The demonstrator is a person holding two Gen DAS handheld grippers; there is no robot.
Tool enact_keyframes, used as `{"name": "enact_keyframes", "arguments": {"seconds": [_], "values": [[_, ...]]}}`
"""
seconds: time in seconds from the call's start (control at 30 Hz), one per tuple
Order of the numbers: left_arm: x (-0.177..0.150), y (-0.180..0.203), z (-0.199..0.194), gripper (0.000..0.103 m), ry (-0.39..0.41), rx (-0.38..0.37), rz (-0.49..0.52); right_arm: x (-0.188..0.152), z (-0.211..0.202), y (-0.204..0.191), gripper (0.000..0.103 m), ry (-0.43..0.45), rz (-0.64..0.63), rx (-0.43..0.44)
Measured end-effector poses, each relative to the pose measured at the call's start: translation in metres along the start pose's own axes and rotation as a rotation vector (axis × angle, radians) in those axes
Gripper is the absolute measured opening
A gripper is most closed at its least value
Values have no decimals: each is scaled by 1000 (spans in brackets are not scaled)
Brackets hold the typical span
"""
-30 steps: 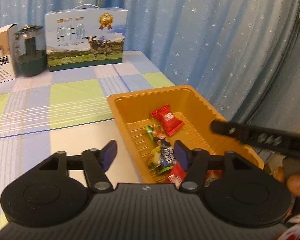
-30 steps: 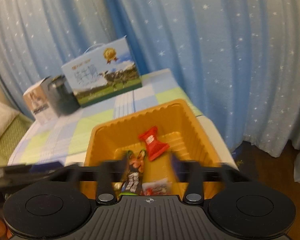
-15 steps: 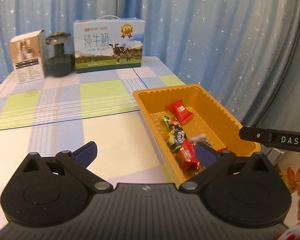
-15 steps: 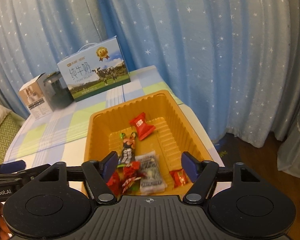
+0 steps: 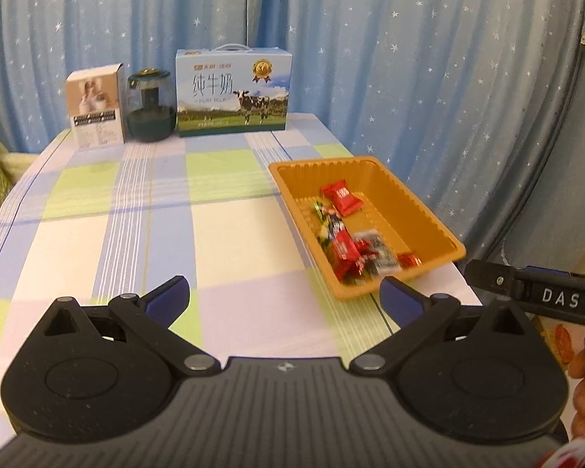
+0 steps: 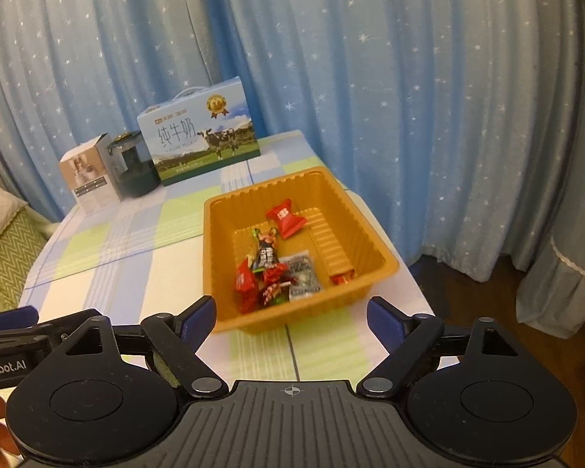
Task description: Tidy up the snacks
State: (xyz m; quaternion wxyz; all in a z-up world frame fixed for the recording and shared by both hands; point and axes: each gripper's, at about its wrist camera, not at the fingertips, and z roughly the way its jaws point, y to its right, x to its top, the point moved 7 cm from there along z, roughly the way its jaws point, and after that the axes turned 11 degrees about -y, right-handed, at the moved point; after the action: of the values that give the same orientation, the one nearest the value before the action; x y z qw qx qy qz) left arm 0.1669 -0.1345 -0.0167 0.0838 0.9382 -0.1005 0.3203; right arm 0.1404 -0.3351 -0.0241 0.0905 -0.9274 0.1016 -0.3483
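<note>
Left gripper (image 5: pixel 284 294) spread wide, nothing between its fingers; right gripper (image 6: pixel 291 316) opening, also bare. Beyond them the orange tray (image 5: pixel 433 210) sits at the table's (image 5: pixel 136 241) right edge — snacks (image 5: pixel 347 247) inside. Farthest: milk box (image 5: pixel 233 91), jar (image 5: pixel 151 106).

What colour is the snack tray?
Orange tray; the right wrist view shows it best.

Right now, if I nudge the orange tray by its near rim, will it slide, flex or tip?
The orange tray looks like thin ribbed plastic, so its rim will probably flex. It holds only a few wrapped snacks, so it is likely light and should slide on the checked tablecloth. Low and wide, it seems unlikely to tip.
</note>
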Motion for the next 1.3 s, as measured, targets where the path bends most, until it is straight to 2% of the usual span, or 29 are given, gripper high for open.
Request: {"name": "enact_keyframes", "arguments": {"seconds": [0.27,0.4,0.77,0.97,1.3], "values": [[-42,-9,-39,103,-27,5,-62,-39,-43,-14,84,19,-58,-20],[-53,-12,-59,103,-13,41,-56,-48,-62,-19,85,20,-59,1],[-76,-22,-98,103,1,62,-80,-67,-106,-44,85,25,-120,18],[-89,-32,-107,103,0,94,-87,-76,-115,-56,85,21,-153,22],[-97,-37,-108,103,-14,94,-104,-85,-109,-62,85,-4,-158,26]]}}
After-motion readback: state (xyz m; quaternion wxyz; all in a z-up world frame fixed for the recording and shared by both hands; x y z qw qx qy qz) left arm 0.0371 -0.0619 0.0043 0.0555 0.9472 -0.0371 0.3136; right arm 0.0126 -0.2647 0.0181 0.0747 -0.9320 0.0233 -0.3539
